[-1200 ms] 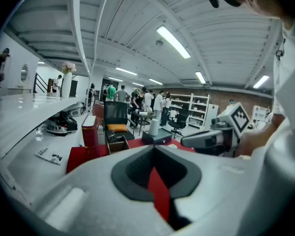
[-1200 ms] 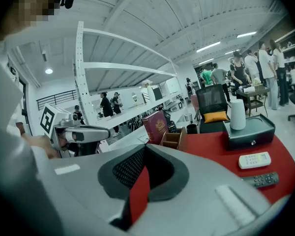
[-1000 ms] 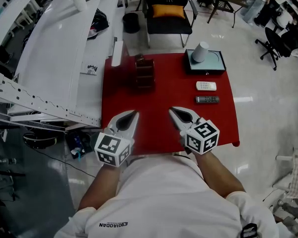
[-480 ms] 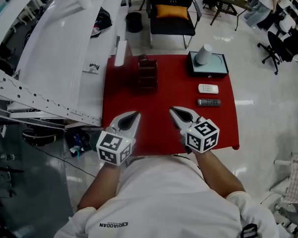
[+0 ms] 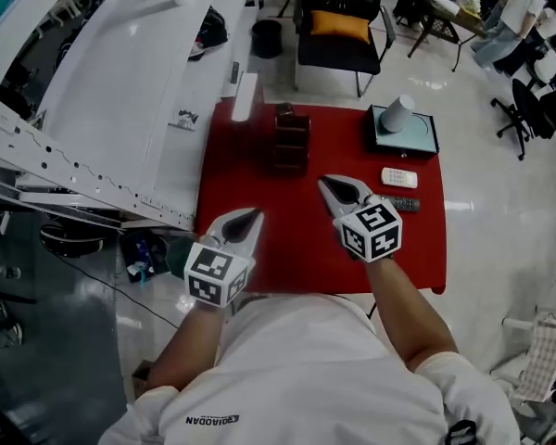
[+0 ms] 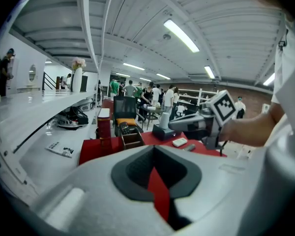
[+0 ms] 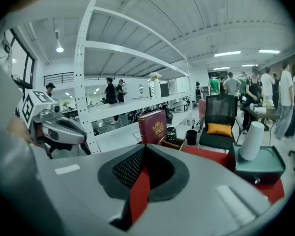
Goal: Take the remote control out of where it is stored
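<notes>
Remote control [image 7: 171, 133] stands in holder [image 5: 292, 146] beyond left gripper [image 5: 250, 216] and right gripper [image 5: 329, 184], both closed.

The black remote control [image 7: 171, 134] stands upright in a brown wooden holder [image 7: 179, 143], button face outward, its top poking above the rim; the holder sits toward the far edge of the red table [image 5: 296, 239]

Three remotes [image 5: 399, 177] [image 5: 403, 203] [image 7: 171, 134], one book [image 7: 154, 127], one cup [image 5: 398, 114], two claws [image 5: 253, 215] [image 5: 326, 182]
</notes>
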{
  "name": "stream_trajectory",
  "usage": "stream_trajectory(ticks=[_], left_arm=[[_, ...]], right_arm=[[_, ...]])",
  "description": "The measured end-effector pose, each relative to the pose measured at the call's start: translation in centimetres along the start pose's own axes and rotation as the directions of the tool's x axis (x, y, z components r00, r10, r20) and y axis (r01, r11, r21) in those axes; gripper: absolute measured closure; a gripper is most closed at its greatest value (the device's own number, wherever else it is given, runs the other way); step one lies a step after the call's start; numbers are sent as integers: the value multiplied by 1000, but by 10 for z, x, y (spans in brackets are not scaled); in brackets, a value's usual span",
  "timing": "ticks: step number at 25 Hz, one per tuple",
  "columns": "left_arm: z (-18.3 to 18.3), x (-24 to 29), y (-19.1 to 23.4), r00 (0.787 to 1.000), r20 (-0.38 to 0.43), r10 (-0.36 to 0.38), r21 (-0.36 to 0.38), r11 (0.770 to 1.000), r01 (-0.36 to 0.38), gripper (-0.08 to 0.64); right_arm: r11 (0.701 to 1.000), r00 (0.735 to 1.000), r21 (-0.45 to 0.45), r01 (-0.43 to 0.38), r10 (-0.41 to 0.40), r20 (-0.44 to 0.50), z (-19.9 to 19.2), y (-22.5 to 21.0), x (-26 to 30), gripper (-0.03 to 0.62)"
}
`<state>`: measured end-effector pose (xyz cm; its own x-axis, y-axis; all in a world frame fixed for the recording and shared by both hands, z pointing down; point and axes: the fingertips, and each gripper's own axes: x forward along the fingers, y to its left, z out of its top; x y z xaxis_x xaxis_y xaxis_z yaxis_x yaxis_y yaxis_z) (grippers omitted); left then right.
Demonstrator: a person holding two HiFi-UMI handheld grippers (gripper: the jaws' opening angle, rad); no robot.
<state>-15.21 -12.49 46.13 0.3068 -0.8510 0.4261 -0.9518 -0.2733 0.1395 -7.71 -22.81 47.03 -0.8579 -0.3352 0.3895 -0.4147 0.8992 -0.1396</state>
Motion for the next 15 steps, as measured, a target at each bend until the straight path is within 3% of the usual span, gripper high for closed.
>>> stream_trajectory(ticks=[3, 7, 10, 15], left_arm=[[-3, -3, 8, 1000, 0, 20, -15, 1000, -20, 557], [-9, -7, 16, 999, -6, 37, -38, 999, -37, 557], [-13, -9, 23, 999, -9, 47, -58, 997, -47, 558], [-18, -14, 32, 998, -18, 66, -77, 995, -67, 557]], right_arm=[[997, 999, -69, 33, -33, 0, 13, -22, 30, 588], [997, 999, -67, 44, -45, -4, 29, -52, 75, 586], [997, 997, -66, 48, -51, -50, 30, -74, 109, 561], [981, 987, -189, 28, -57, -151, 26, -99, 158, 497]])
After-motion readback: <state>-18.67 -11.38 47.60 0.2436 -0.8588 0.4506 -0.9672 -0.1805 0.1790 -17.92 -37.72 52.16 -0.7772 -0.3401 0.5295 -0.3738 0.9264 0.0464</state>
